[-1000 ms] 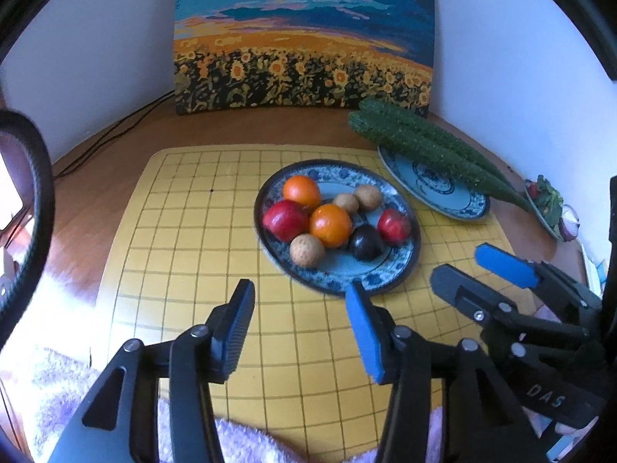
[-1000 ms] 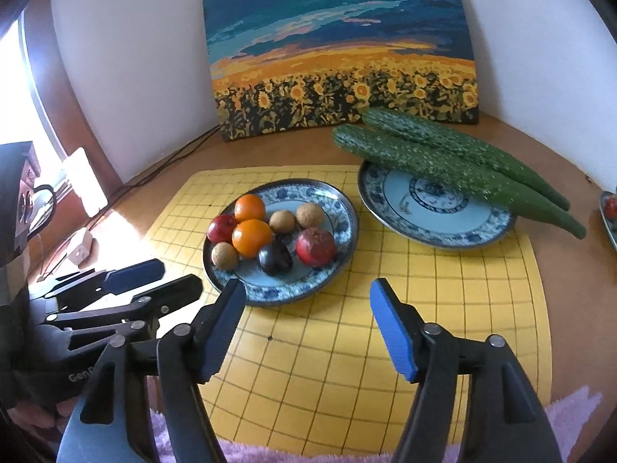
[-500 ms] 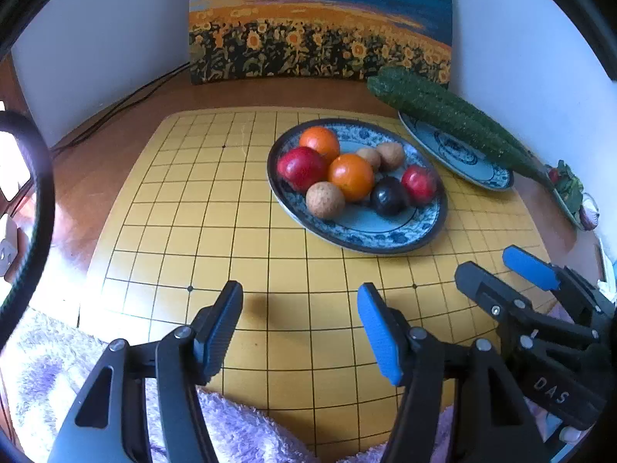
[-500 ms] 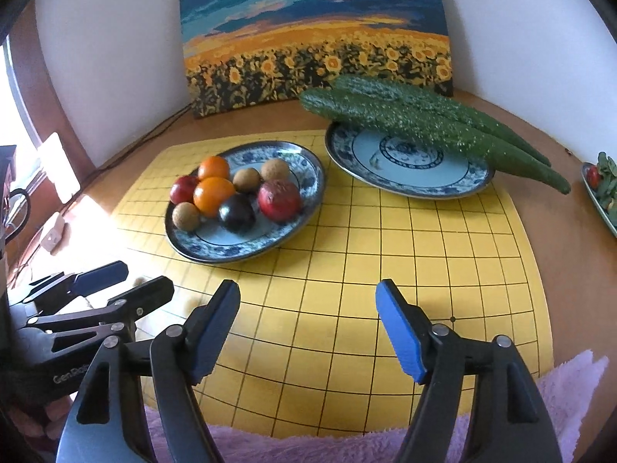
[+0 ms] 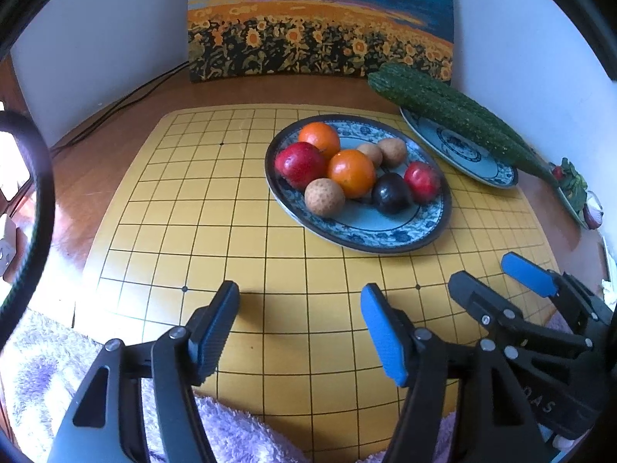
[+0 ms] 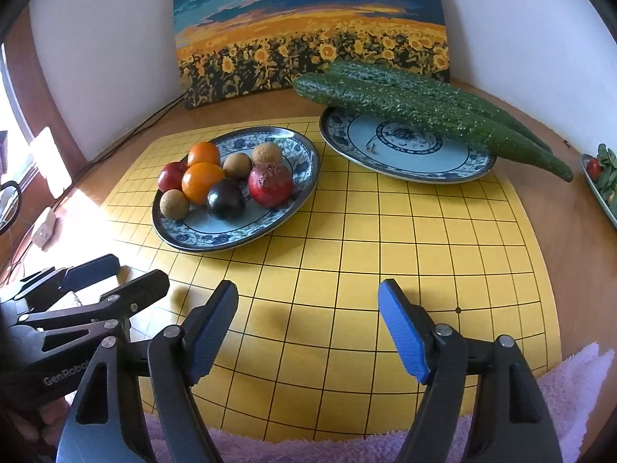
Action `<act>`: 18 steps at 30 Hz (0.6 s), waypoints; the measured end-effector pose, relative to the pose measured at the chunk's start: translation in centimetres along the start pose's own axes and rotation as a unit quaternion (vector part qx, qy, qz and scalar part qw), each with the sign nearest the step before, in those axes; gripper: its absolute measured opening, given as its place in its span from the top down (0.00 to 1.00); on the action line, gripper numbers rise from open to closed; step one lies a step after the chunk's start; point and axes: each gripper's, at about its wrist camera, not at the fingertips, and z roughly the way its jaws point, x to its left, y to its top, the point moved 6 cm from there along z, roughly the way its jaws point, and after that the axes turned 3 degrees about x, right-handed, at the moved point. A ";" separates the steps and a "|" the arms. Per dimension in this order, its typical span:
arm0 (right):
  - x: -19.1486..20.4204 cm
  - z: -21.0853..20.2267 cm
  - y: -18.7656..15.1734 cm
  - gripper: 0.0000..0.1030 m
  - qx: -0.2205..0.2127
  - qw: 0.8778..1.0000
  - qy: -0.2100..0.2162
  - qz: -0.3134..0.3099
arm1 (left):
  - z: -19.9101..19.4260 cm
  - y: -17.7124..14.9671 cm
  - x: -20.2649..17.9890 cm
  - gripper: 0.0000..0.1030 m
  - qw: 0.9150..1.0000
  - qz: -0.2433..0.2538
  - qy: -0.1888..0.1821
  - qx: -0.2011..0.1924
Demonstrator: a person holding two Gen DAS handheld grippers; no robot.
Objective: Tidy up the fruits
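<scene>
The left gripper (image 5: 300,324) is hovering low over the near part of the yellow gridded board (image 5: 216,231), its jaws spread wide and gripping nothing. The right gripper (image 6: 308,320) is hanging the same way just beside it, jaws released and empty; each camera is catching the other tool at its edge, the right one at the left view's lower right (image 5: 501,281) and the left one at the right view's lower left (image 6: 115,277).

The fruits are all sitting together on the oval blue-and-white patterned plate (image 5: 385,239), which is resting on the board ahead of both grippers. On it are lying two round oranges (image 5: 351,173), a dark red apple-like fruit (image 5: 300,164), a smaller red fruit (image 5: 422,182), a dark purple plum-like fruit (image 5: 391,193) and three small tan rough-skinned fruits (image 5: 324,196), all bunched toward the plate's far end and several touching.

The right wrist view is showing the second blue-and-white plate (image 6: 385,162) almost whole – bare in the middle, with two long bumpy green cucumbers (image 6: 424,112) lying across its far rim – while the left view is catching it only as a narrow band at the right. The left view alone is showing a dark curved band (image 5: 42,208) at its left edge. Both views are taking in the sunflower-field painting (image 6: 308,34) leaning on the white wall, the wooden bench (image 5: 115,123) and the fluffy lilac cloth (image 6: 570,370) along the board's near edge
</scene>
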 end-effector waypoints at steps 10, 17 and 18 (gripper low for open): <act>0.1 0.1 0.0 0.23 0.000 1.000 0.000 0.000 | 0.0 0.1 0.1 0.33 1.000 0.002 0.008 -0.002; 0.1 0.0 0.0 0.23 0.000 1.000 0.000 0.000 | 0.0 0.1 0.1 0.33 1.000 0.003 0.007 -0.002; 0.1 0.0 0.0 0.23 0.000 1.000 0.001 0.000 | 0.0 0.1 0.1 0.33 1.000 0.003 0.007 -0.002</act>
